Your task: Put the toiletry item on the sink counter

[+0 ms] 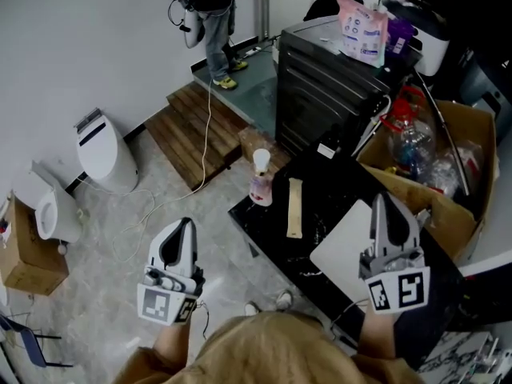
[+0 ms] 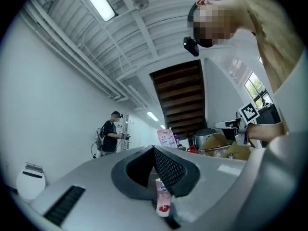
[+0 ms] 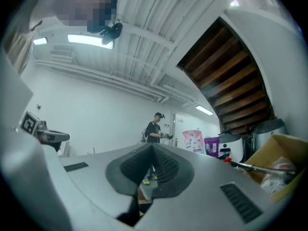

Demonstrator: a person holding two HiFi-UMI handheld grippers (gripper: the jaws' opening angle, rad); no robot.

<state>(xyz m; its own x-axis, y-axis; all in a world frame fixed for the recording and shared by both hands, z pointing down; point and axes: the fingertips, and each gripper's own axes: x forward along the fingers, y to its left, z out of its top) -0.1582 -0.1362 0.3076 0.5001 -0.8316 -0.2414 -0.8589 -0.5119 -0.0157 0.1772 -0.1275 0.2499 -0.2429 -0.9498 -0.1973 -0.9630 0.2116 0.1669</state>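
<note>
Right gripper (image 1: 385, 201); bottle (image 1: 261, 184) label illegible

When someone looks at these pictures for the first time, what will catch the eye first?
The two grippers fill the foreground of the head view, the left gripper over the floor and the right gripper over the black counter, both shut and empty. Beyond them a pink bottle with a white cap stands upright near the counter's left edge, beside a pale wooden strip. A white toilet stands by the wall at the left.
</note>
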